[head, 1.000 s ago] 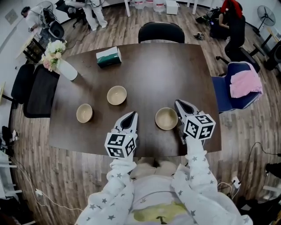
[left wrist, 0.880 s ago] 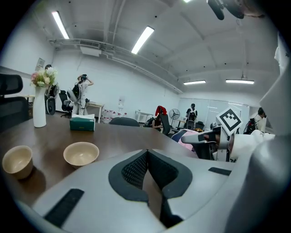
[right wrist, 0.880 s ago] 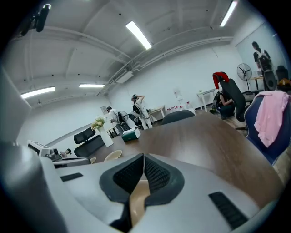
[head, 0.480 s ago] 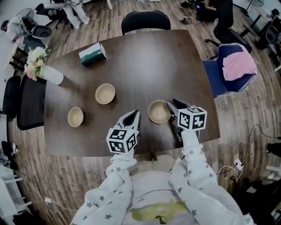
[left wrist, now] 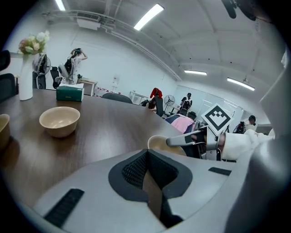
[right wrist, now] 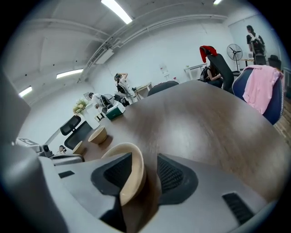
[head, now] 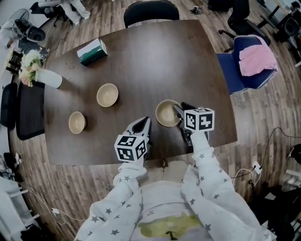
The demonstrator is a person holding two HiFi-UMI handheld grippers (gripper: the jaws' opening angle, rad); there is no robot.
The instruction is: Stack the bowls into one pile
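Three beige bowls sit apart on the dark table [head: 141,70]: a near one [head: 165,113], a middle one [head: 107,94] and a small left one [head: 76,122]. My right gripper [head: 181,107] stands open astride the near bowl's right rim. Its jaws have just been opening. In the right gripper view the bowl's rim [right wrist: 132,175] lies between the pads, against the left one, with a gap to the right pad [right wrist: 175,175]. My left gripper [head: 142,123] hovers left of that bowl, shut on nothing, its pads meeting [left wrist: 146,152].
A green tissue box [head: 91,51] and a white vase of flowers [head: 40,75] stand at the table's far left. A black chair [head: 150,8] is at the far side. Another [head: 29,110] stands left, and a blue chair with pink cloth [head: 251,61] right.
Both grippers have sunk toward the table. The right jaws went from shut beside the near bowl to open around its rim. The bowls have not moved on the table.
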